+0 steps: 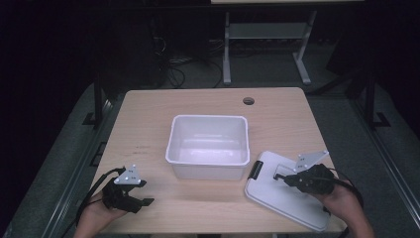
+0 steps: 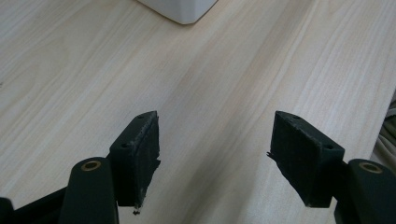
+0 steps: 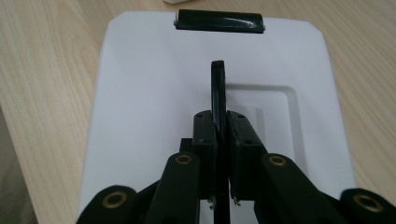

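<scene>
A white plastic tub (image 1: 208,171) stands empty at the middle of the wooden table (image 1: 148,124). Its white lid (image 1: 270,191) lies flat at the front right, with a black latch (image 1: 256,170) on the edge nearest the tub. My right gripper (image 1: 280,176) rests over the lid. In the right gripper view the right gripper (image 3: 219,121) is shut on the lid's thin black handle (image 3: 218,84), which stands upright from the lid (image 3: 140,93). My left gripper (image 1: 145,193) lies open at the front left. Bare wood shows between the left gripper's (image 2: 215,126) jaws, with a tub corner (image 2: 180,9) beyond.
A round cable hole (image 1: 248,100) sits near the table's far edge. Past the table stand a white desk frame (image 1: 227,54) and loose cables (image 1: 173,69) on the dark floor. The table's edge (image 2: 380,135) runs close on the right of the left gripper view.
</scene>
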Demonstrator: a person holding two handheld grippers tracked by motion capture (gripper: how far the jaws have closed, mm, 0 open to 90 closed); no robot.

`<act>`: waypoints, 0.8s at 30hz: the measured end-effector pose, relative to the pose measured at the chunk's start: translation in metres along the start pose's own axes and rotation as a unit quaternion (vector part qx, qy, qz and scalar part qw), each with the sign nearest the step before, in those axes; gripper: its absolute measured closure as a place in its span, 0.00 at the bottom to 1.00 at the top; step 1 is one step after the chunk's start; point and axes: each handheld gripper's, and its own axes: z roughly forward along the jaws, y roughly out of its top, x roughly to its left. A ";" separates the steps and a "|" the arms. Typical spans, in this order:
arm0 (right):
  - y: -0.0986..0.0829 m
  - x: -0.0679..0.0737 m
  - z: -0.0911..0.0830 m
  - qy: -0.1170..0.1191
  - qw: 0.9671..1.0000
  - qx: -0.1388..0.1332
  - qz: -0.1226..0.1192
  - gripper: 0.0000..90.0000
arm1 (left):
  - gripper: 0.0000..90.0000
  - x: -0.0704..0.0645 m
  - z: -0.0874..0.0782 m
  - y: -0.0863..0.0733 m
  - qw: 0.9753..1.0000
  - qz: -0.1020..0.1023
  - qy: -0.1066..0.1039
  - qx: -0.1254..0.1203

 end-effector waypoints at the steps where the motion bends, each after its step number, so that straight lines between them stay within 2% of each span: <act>1: 0.001 -0.001 0.000 0.002 1.000 0.003 0.000 0.92 | 0.36 0.000 0.001 -0.001 1.000 -0.003 -0.001 -0.002; 5: 0.002 -0.006 -0.001 0.008 1.000 0.008 0.002 0.93 | 0.37 0.001 0.000 -0.002 1.000 -0.006 -0.003 -0.005; 15: -0.002 -0.017 -0.003 0.034 0.999 -0.003 0.015 0.94 | 0.37 0.000 0.000 0.000 1.000 -0.004 -0.004 -0.008; 24: -0.003 -0.016 -0.014 0.031 0.999 -0.014 0.009 0.94 | 0.37 0.001 0.000 0.001 1.000 -0.003 -0.006 -0.007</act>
